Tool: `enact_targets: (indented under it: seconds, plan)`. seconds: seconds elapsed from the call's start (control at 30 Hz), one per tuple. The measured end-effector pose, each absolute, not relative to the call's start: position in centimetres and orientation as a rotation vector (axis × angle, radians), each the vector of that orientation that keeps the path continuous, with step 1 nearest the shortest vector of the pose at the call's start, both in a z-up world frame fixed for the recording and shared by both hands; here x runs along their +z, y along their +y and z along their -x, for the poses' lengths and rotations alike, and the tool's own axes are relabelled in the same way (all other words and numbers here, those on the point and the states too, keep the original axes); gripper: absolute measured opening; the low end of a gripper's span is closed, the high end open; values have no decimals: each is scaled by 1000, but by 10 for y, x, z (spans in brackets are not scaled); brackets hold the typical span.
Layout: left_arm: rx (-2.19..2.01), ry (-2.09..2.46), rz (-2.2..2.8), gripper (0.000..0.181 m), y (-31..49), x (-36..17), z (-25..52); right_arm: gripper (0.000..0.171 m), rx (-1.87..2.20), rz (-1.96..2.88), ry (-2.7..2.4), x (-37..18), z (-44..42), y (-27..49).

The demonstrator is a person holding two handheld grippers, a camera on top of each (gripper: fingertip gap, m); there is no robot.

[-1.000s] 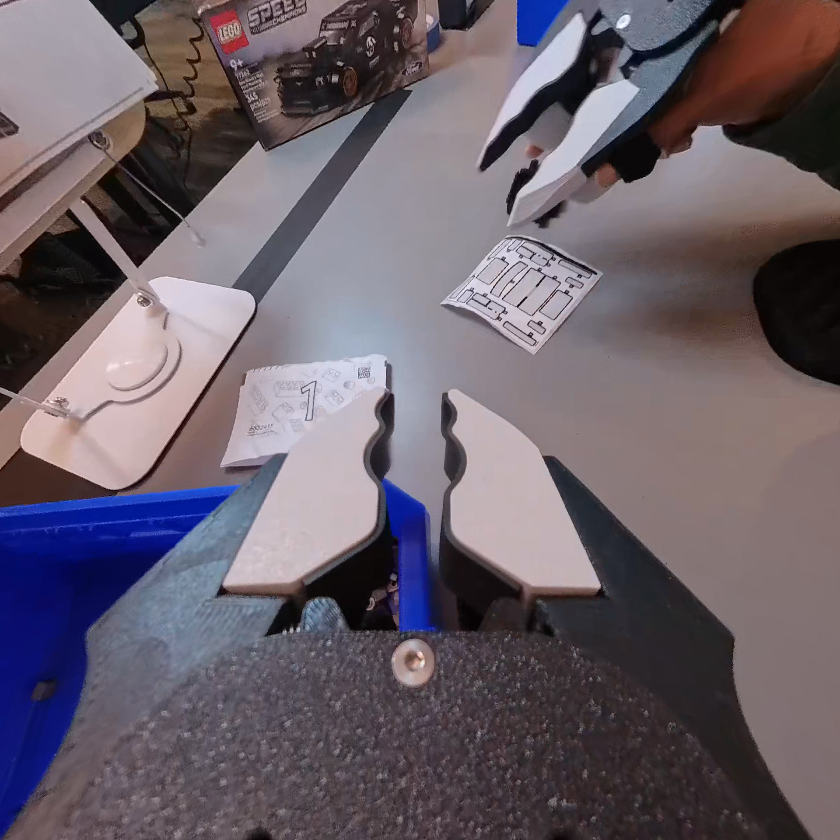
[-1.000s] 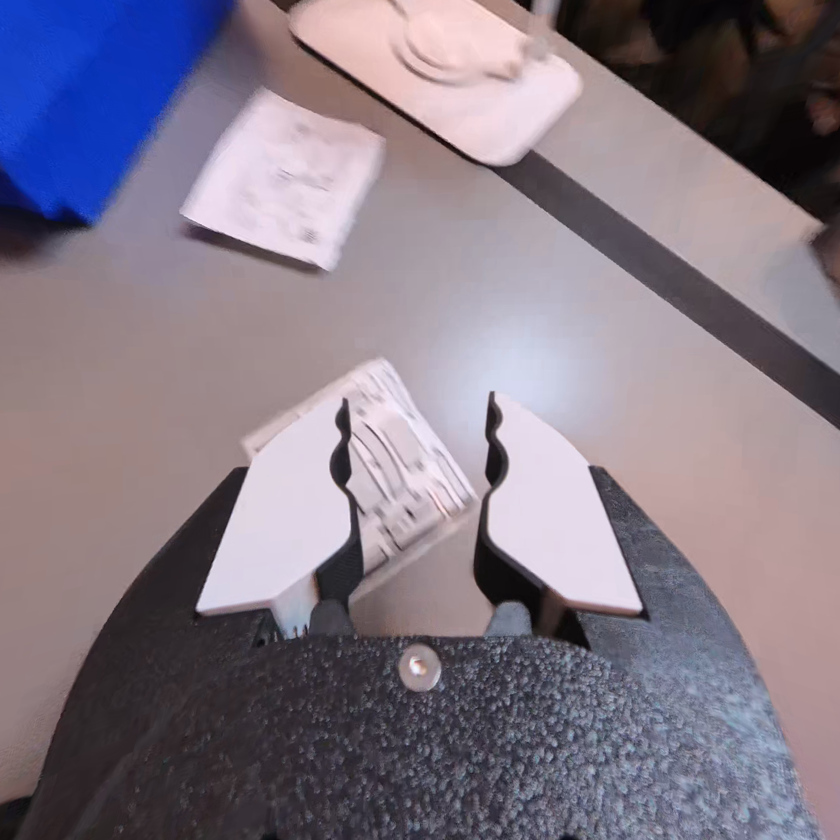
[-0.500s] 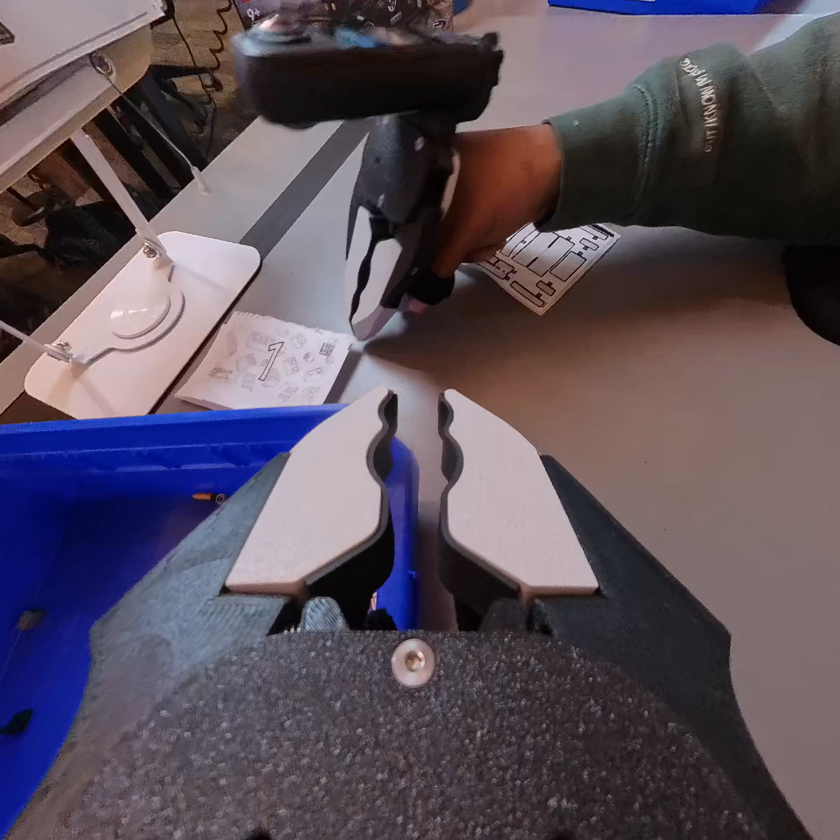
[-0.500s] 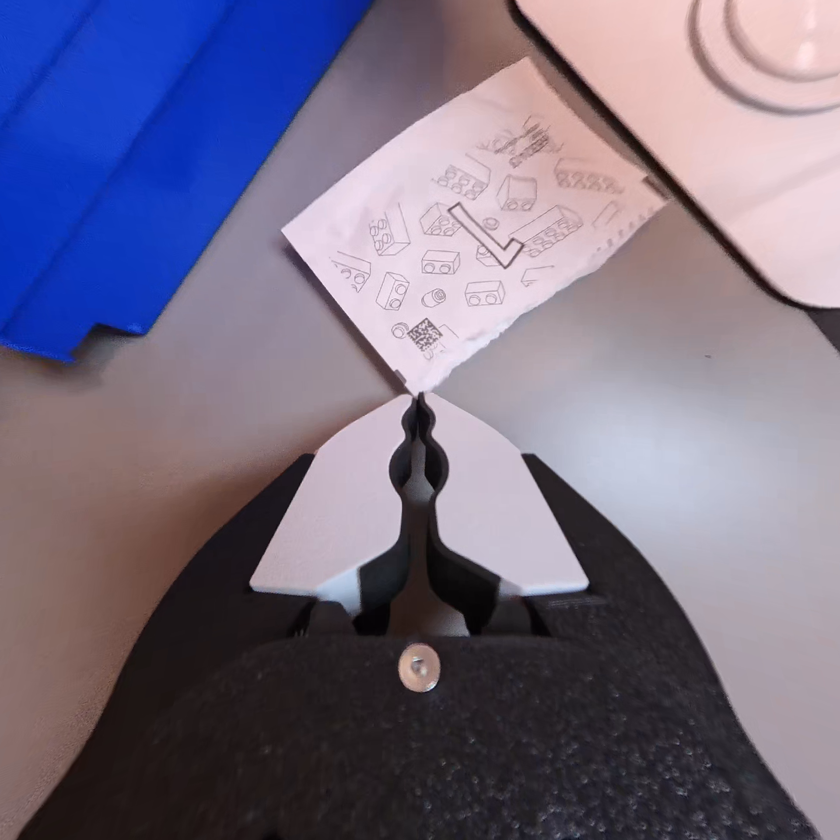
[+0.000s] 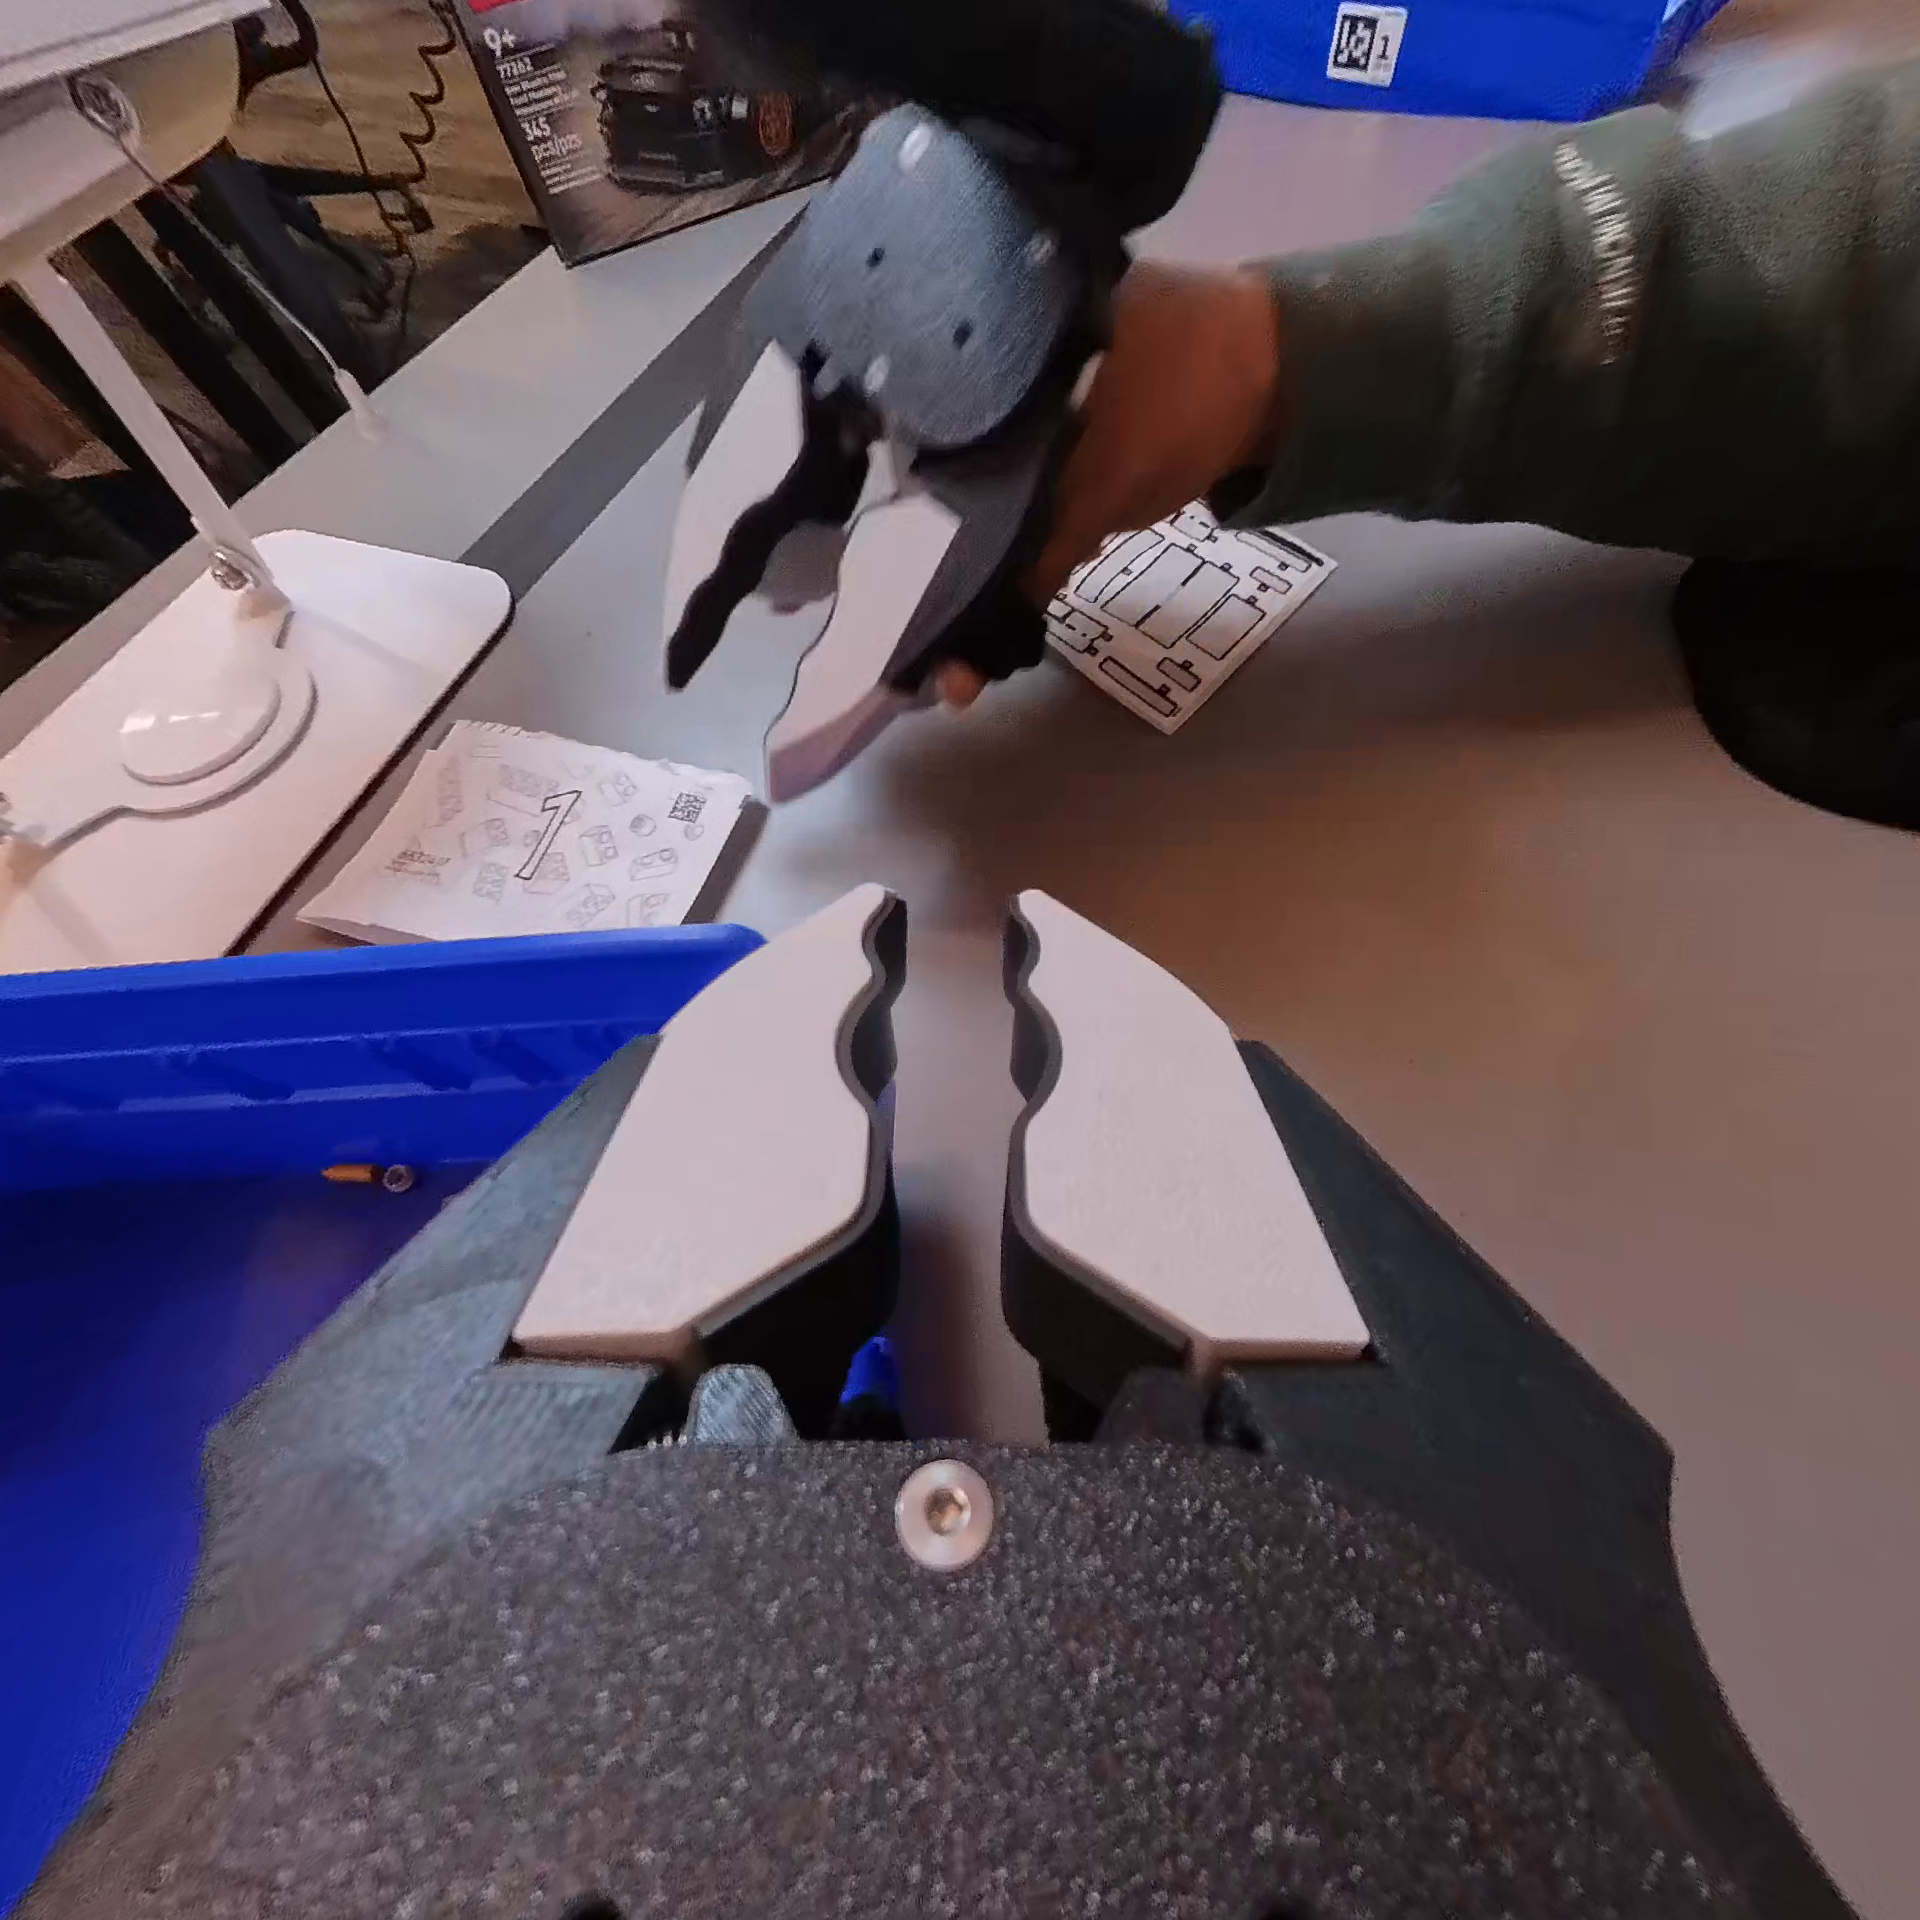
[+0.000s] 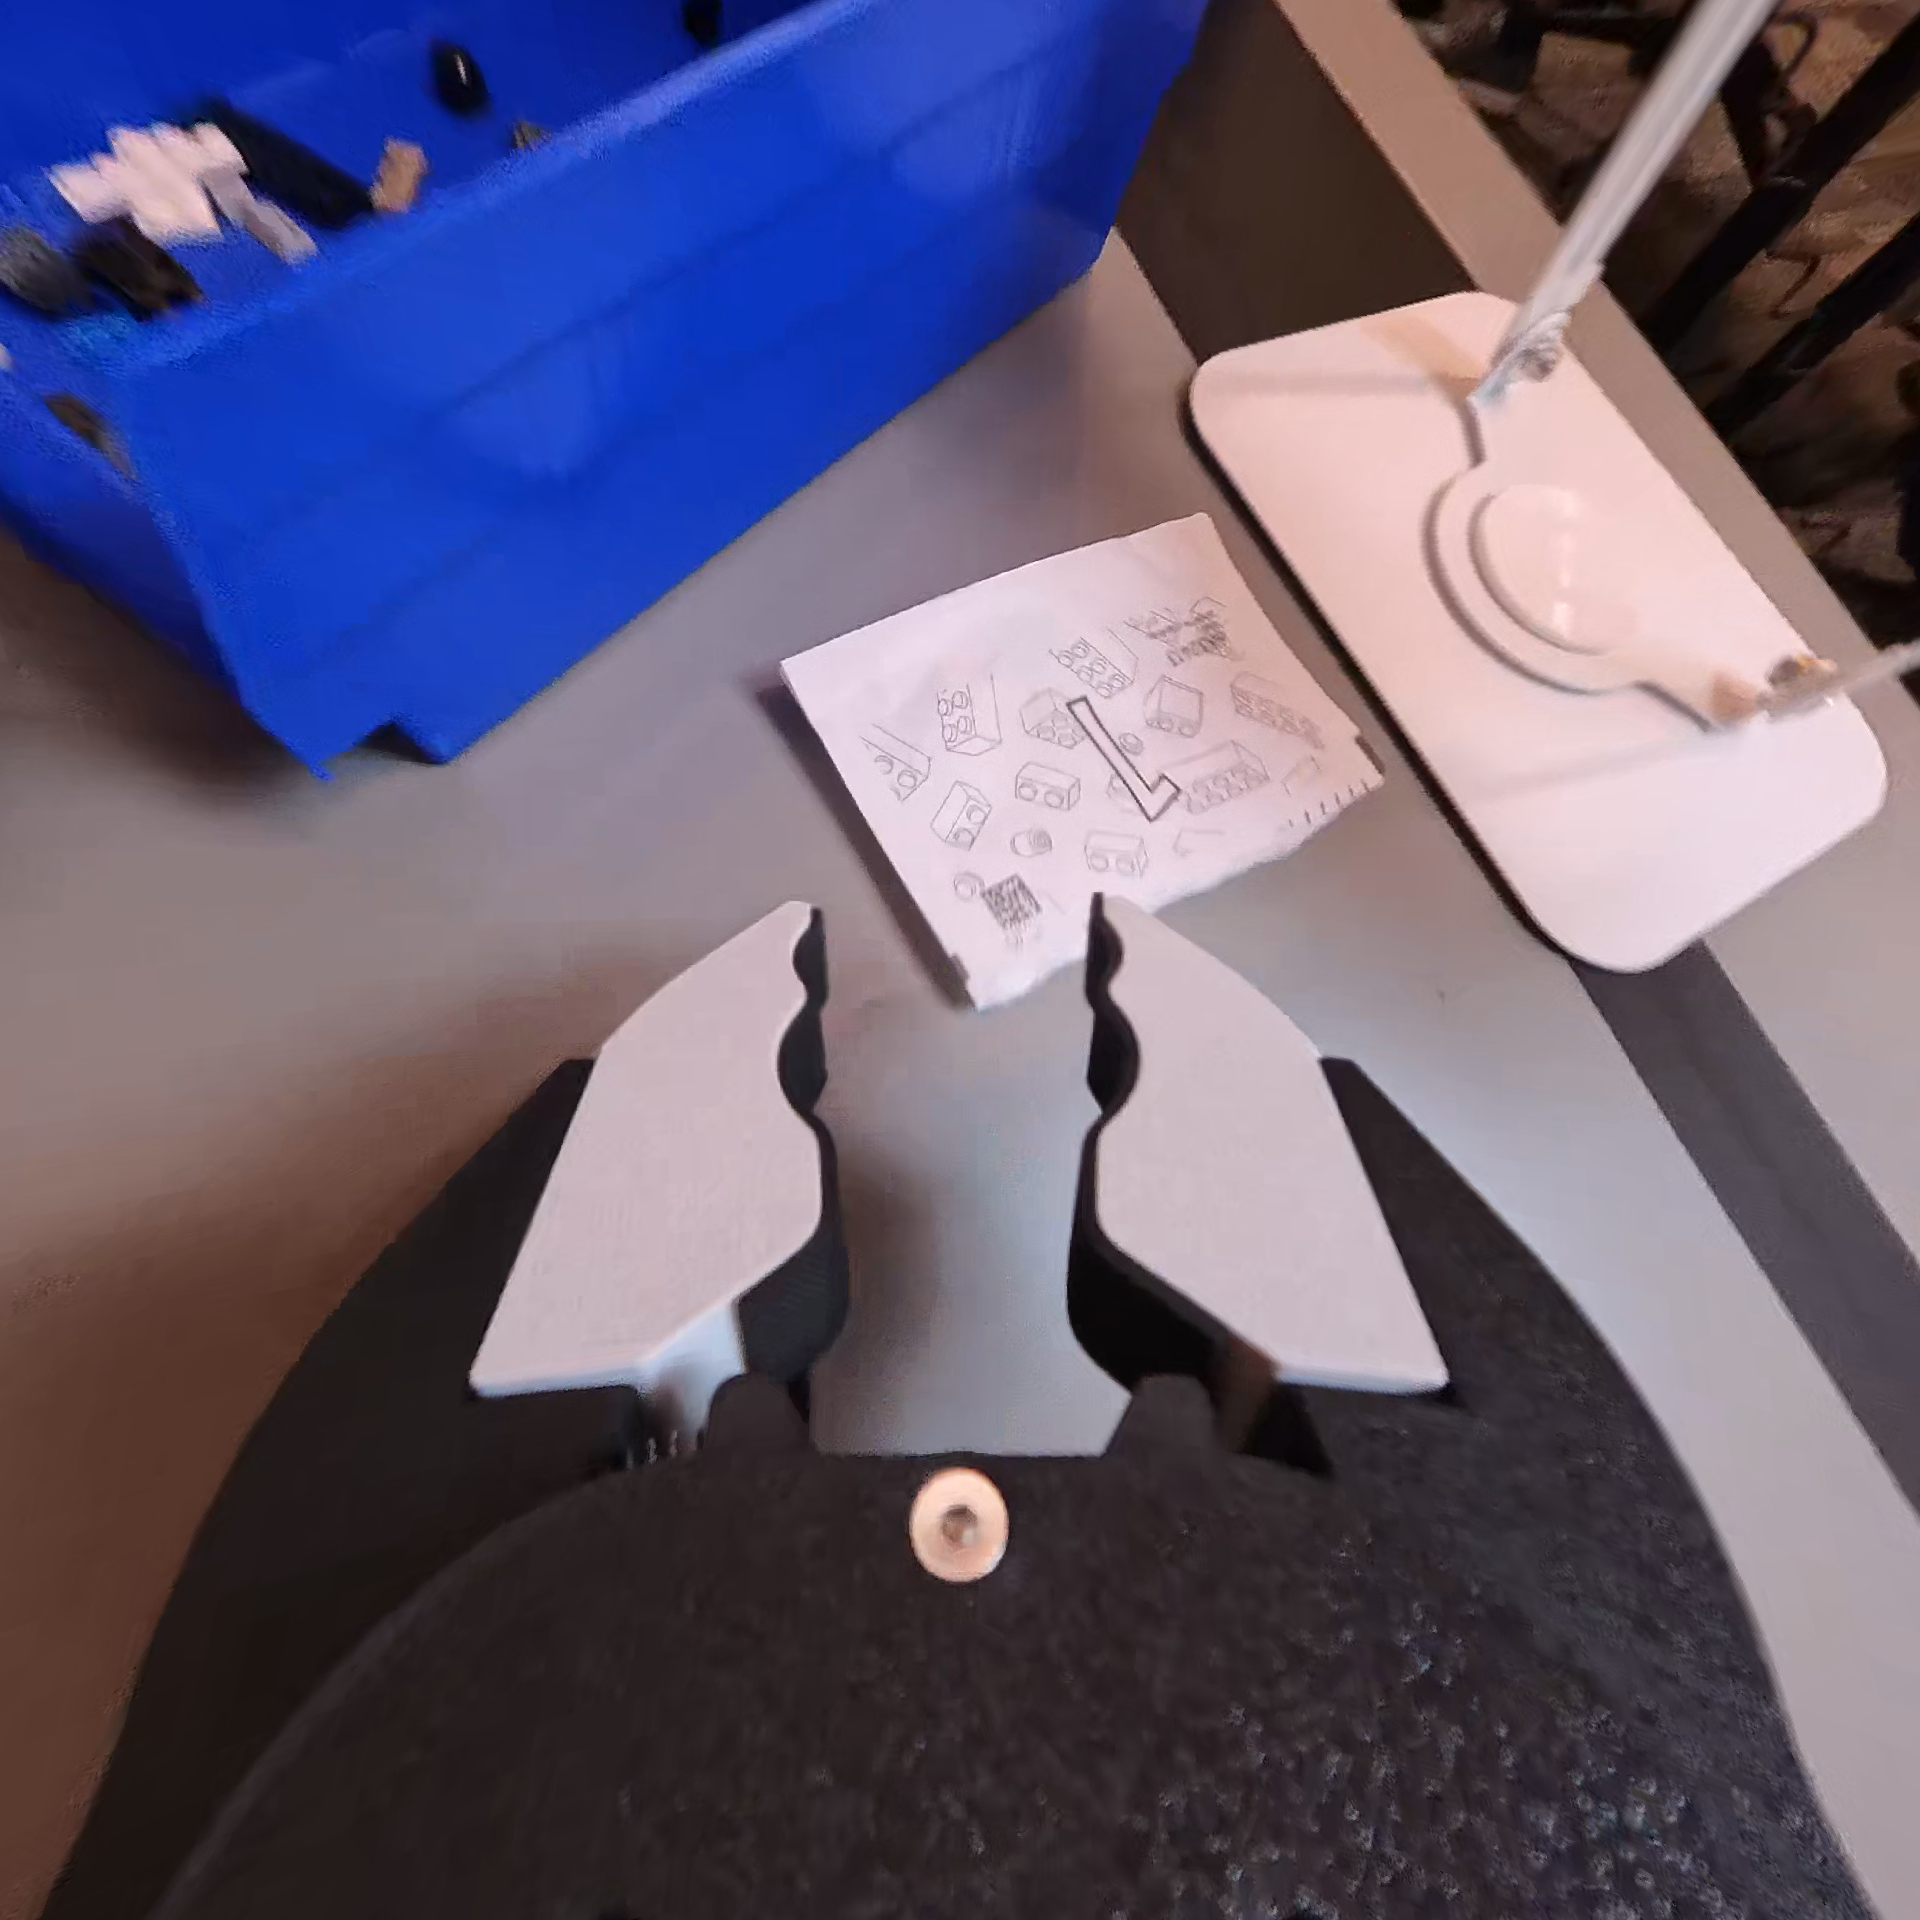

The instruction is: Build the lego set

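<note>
We are at the start: our right gripper (image 6: 954, 914), fingers apart and empty, hovers over a corner of the numbered paper bag (image 6: 1081, 774) lying near the desk (image 6: 312, 935) edge, between blue bin (image 6: 582, 416) and white lamp base (image 6: 1538, 623). Our left gripper (image 5: 951, 914), fingers slightly apart, holds nothing beside the bin, where the loose bricks (image 6: 156, 218) wait. Next, we judge, the right fingers must close on the thin bag corner.

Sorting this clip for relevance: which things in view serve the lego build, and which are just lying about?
Part of the job:
- blue bin holding loose lego pieces
- empty paper parts bag
- sticker sheet
- lego box
- right gripper, open by the bag's corner
- left gripper, open, empty

Lying about:
- white stand base
- second blue bin
</note>
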State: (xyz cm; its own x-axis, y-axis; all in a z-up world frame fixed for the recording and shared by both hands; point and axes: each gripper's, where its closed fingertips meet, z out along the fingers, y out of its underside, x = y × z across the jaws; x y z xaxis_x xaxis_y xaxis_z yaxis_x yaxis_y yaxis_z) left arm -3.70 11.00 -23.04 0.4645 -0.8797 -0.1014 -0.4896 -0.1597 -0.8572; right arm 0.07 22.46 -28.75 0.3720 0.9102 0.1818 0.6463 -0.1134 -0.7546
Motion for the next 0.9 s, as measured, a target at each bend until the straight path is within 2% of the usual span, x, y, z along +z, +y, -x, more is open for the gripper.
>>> enact_targets:
  seconds: [0.1,0.13,0.17,0.2,0.3,0.4,0.67,0.8,0.9]
  plan:
    - [-502,1174,1785,18,107,-227,40,49,308,1832,-1497,-315,13,237]
    - [-515,1168,1781,17,107,-225,40,40,261,1840,-1538,-323,13,241]
    - [-533,1160,1778,17,106,-224,40,16,300,1841,-1560,-327,17,240]
    - [-550,1154,1776,17,106,-222,39,1,332,1847,-1575,-330,19,240]
    - [-548,1153,1769,16,106,-222,39,0,175,1748,-1640,-325,10,244]
    - [-568,1118,1779,17,106,-223,42,0,149,1552,-1639,-291,0,222]
    - [-992,897,1851,30,103,-215,37,0,45,1110,-1679,-195,-48,96]
    - [-1213,952,1909,37,78,-221,27,0,59,1022,-1725,-188,-61,38]
    - [-1284,1209,1878,41,31,-241,13,0,170,1072,-1784,-214,-65,4]
